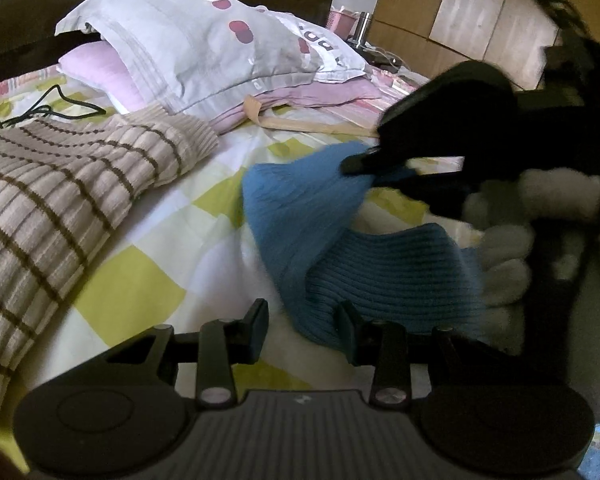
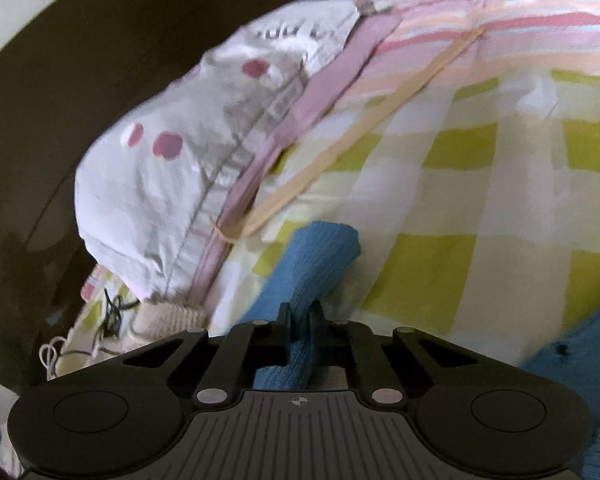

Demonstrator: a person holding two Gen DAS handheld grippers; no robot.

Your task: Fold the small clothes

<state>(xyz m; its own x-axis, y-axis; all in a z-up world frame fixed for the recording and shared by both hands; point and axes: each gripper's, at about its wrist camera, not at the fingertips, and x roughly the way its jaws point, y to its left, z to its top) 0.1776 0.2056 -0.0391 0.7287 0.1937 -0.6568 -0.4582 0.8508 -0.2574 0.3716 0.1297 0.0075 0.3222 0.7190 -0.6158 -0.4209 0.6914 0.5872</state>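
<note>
A small blue ribbed knit garment lies on the checked bed sheet. My left gripper is open, low over the sheet at the garment's near edge, with nothing between its fingers. My right gripper reaches in from the right, held by a white-gloved hand, and is shut on the garment's far edge, lifting it. In the right wrist view the right gripper is shut on a blue strip of the garment that hangs forward from the fingers.
A beige brown-striped sweater lies at the left of the bed. A grey spotted pillow on pink bedding lies behind. A black cable and a tan strap lie on the sheet. Wooden wardrobes stand at the back right.
</note>
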